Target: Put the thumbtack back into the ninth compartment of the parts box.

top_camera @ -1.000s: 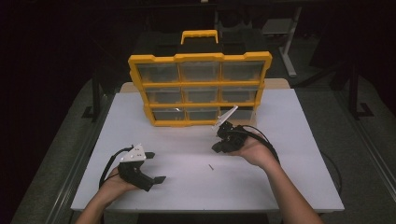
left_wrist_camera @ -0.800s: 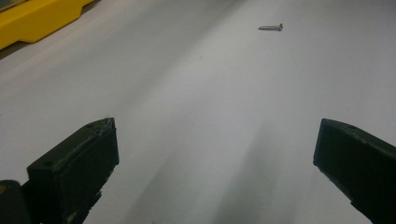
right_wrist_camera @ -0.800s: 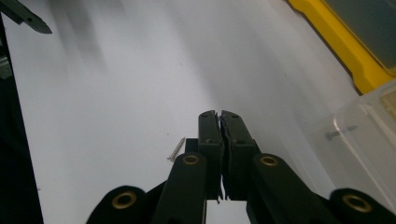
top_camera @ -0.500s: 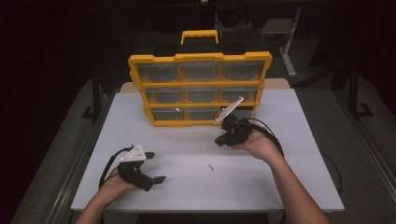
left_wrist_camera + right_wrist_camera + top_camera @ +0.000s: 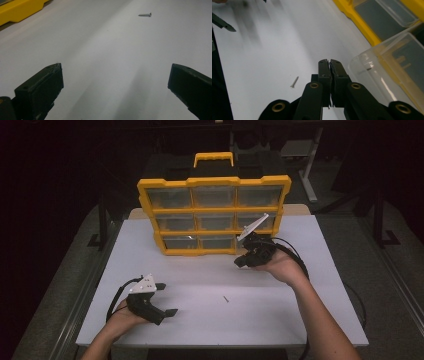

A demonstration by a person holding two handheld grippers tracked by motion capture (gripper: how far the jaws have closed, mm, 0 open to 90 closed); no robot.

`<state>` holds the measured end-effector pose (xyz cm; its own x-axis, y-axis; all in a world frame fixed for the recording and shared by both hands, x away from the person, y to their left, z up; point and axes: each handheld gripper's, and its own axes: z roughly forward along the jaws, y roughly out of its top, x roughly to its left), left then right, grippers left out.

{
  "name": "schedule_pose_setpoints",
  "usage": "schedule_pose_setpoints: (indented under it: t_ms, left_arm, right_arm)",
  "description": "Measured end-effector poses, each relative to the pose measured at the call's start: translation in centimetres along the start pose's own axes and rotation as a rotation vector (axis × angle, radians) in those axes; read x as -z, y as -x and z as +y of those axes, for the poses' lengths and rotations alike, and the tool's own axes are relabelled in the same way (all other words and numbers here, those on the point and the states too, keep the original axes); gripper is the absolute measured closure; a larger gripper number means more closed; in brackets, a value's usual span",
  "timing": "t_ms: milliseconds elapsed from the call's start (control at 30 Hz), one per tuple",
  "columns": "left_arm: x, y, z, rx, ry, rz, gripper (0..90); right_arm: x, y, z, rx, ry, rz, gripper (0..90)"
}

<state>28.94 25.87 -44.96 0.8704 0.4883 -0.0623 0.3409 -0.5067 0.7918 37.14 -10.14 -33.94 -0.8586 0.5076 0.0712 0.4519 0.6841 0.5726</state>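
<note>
The white tabletop carries a yellow organizer standing upright at its far side, its handle on top and its clear-fronted drawers facing the person. The lower right drawer is pulled out a little, clear-walled, just beside the right gripper.

The right gripper is held in the air in front of the organizer's lower right corner, close to that drawer, tips angled down toward the tabletop. Its fingers are pressed together, and I can't make out anything caught between them.

The left gripper rests low at the near left of the tabletop, pointing toward the right. Its fingers are spread wide, with bare tabletop between them.

The small screw lies flat on the tabletop, near the middle, between the two grippers and touching neither, well apart from the organizer. In the high view its long axis runs roughly from near to far with a slight slant. In the right gripper view, the flared head is the nearer end and the tip points away.
</note>
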Motion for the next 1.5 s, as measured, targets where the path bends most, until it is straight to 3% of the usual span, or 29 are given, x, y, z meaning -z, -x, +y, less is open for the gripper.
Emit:
schedule_pose_setpoints:
  t_ms: [700,1167,1500]
  left_arm:
    - [0.0,-0.1,0.0,0.008,0.001,0.000,0.0]
    - [0.1,0.0,-0.1,0.005,0.004,0.008,0.0]
    - [0.1,0.0,-0.1,0.004,0.002,0.009,0.0]
  right_arm:
    - [0.6,3.4,0.8,-0.065,0.012,-0.088,86.4]
    - [-1.1,5.7,0.4,-0.094,-0.012,-0.137,86.4]
    - [-2.1,6.1,0.2,-0.106,-0.056,-0.145,86.1]
